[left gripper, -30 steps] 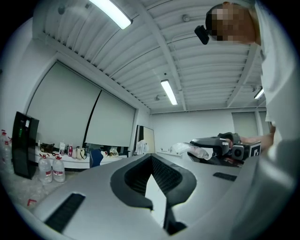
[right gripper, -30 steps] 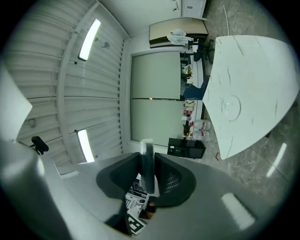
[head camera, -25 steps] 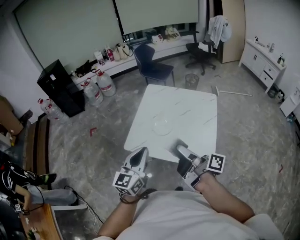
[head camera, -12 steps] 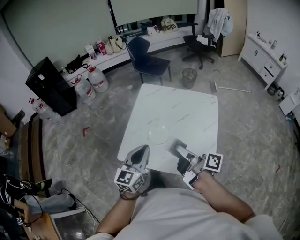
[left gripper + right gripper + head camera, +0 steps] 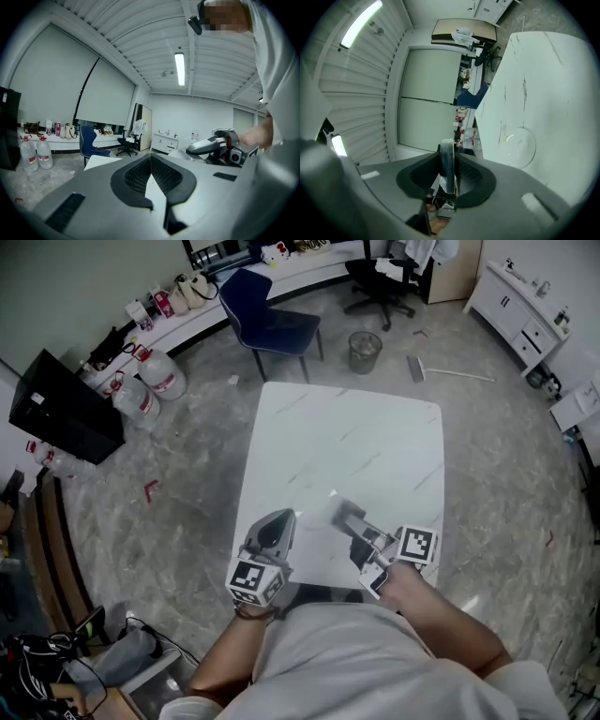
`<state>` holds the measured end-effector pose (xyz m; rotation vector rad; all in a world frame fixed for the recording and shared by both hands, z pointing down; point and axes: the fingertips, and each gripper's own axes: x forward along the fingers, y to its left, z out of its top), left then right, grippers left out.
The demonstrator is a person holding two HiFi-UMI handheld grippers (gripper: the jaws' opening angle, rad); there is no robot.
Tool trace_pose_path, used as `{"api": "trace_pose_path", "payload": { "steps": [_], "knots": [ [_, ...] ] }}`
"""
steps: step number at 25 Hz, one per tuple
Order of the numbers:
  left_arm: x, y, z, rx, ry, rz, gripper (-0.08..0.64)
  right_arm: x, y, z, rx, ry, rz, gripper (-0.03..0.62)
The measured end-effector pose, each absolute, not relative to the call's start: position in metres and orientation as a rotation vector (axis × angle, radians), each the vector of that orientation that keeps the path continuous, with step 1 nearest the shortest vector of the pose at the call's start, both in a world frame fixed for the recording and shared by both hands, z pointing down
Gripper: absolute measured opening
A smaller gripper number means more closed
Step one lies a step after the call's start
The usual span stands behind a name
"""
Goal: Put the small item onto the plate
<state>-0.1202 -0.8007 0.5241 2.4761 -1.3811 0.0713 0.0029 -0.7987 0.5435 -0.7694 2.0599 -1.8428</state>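
Note:
A clear glass plate [image 5: 519, 147] lies on the white marble table [image 5: 375, 437]. In the right gripper view it sits ahead of the jaws and to their right. My right gripper [image 5: 446, 157] is shut on the small item [image 5: 447, 165], a thin dark flat piece with a pale top edge that stands upright between the pads. In the head view the right gripper [image 5: 345, 513] hovers over the table's near part. My left gripper [image 5: 279, 519] hangs beside it at the left, its jaws together with nothing between them. The left gripper view shows the right gripper [image 5: 211, 146] to the right.
A blue chair [image 5: 267, 324] stands at the table's far end, with a waste bin [image 5: 365, 346] beside it. Water jugs [image 5: 150, 381] and a black cabinet [image 5: 61, 409] stand at the left. The table's near edge runs just under both grippers.
Both grippers have come forward from the table's near edge to over its near part. The right one still grips the small item. The head view has tilted further down.

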Motion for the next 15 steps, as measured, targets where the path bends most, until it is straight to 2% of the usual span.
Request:
{"api": "trace_pose_path", "payload": {
  "steps": [15],
  "knots": [
    [-0.154, -0.883, 0.65, 2.395, -1.261, 0.156, 0.006, -0.046, -0.873, 0.731, -0.985, 1.956, -2.129, 0.097]
  ]
}}
